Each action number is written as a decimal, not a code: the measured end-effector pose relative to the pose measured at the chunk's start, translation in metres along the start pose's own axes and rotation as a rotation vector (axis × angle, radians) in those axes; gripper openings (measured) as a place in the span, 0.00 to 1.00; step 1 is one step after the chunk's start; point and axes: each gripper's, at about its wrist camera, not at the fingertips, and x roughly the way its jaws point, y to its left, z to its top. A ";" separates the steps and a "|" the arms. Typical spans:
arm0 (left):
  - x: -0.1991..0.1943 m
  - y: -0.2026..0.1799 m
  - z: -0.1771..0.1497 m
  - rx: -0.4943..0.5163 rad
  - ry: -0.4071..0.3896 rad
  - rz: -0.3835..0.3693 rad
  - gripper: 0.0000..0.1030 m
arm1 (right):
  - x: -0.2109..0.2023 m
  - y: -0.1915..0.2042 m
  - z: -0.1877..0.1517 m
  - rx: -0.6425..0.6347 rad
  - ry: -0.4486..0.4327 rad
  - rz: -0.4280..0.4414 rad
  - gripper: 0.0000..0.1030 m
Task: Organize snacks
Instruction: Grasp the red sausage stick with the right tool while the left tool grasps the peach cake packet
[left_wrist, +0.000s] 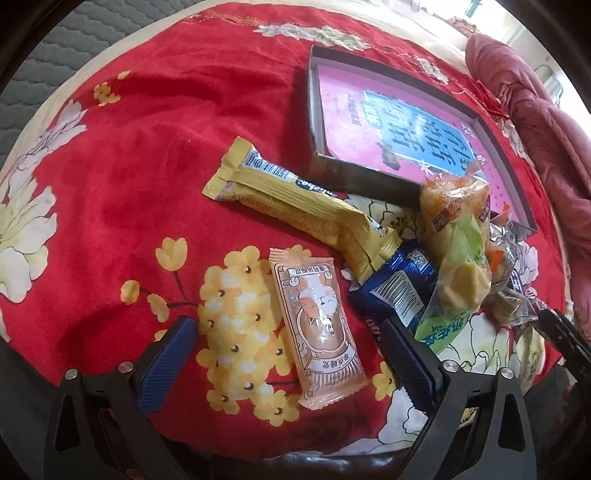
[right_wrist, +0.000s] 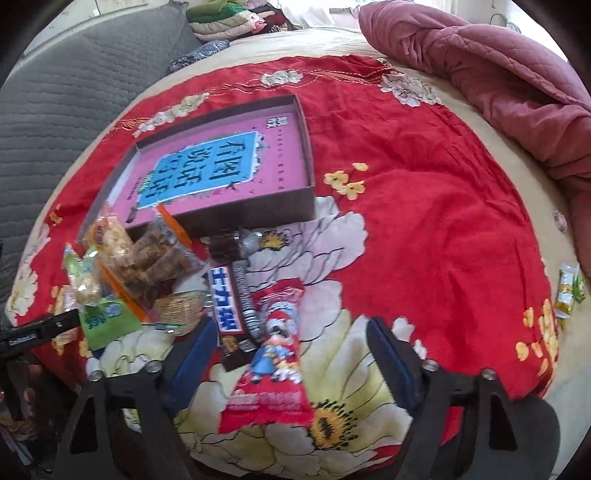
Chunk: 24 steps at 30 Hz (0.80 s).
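Lying flat on soft red cloth (left_wrist: 147, 155), glossy peach packet (left_wrist: 317, 332) and red packet (right_wrist: 273, 354) sit untouched between each gripper's parted pads, left gripper (left_wrist: 288, 332), right gripper (right_wrist: 291, 350).

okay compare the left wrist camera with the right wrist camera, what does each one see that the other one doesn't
Only the left wrist view shows the peach cat-print packet between the left gripper's open jaws, the long yellow wrapper and the blue packet.

Only the right wrist view shows the red cartoon packet between the right gripper's jaws, a small packet far right, and the grey pillow.

Both show the shallow box with pink printed bottom, the green-labelled packet, and the red floral cloth.
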 end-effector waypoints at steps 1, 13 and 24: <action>-0.001 0.000 0.001 -0.002 -0.005 -0.008 0.92 | 0.001 0.000 0.000 -0.007 0.005 -0.010 0.69; -0.005 -0.004 0.002 0.012 -0.049 -0.061 0.52 | 0.015 0.008 -0.006 -0.094 0.048 0.015 0.22; 0.002 0.004 0.005 0.012 -0.025 -0.105 0.27 | 0.015 -0.006 -0.006 -0.018 0.037 0.057 0.20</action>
